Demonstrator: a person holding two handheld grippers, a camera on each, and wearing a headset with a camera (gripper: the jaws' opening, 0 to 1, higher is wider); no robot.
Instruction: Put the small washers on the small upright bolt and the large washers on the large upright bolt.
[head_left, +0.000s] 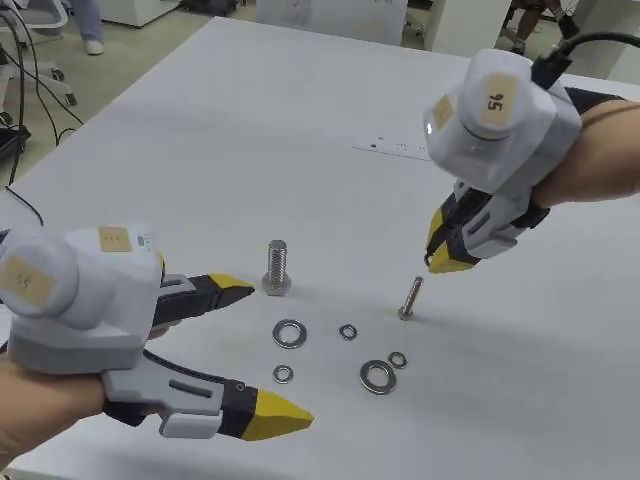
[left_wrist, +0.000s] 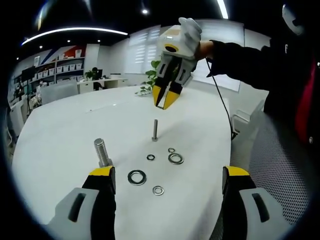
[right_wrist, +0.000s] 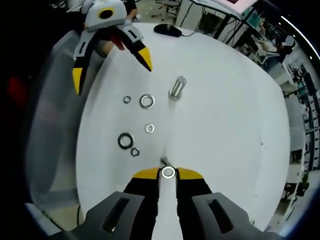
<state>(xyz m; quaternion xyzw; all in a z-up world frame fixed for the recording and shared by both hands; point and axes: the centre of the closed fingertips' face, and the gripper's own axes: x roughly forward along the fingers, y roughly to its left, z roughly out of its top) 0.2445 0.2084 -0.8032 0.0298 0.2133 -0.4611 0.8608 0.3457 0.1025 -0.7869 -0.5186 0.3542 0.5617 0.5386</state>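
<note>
Right gripper: the right gripper (head_left: 440, 262) hangs just above the small upright steel bolt (head_left: 410, 298). Its yellow-tipped jaws are pinched narrow on a small silver washer (right_wrist: 168, 172).
Left gripper: the left gripper (head_left: 272, 352) has its jaws spread wide and holds nothing. It sits by the near left corner of the white worktop (head_left: 250, 120).
Large bolt: the large upright hex-headed steel bolt (head_left: 277, 267) stands head down and bare, mid-worktop, to the left of the small one.
Loose washers: two large steel washers (head_left: 289, 333) and three small steel washers (head_left: 347, 331) lie flat between the bolts and the near edge.
Risk, miss: if the hole comes down off-centre, the washer may catch on the bolt tip, tilt and drop.
Risk, topple: a jaw tip brushing the slim bolt could tip it over if it is only standing on its head.
Risk, scatter: a dropped washer could roll towards an edge or land among the loose ones.
Hard to judge: in the right gripper view the bolt's shank sits mostly behind the held washer and the jaw tips, so the alignment is unclear.
Unknown: I cannot tell whether either bolt is fixed to the worktop.
</note>
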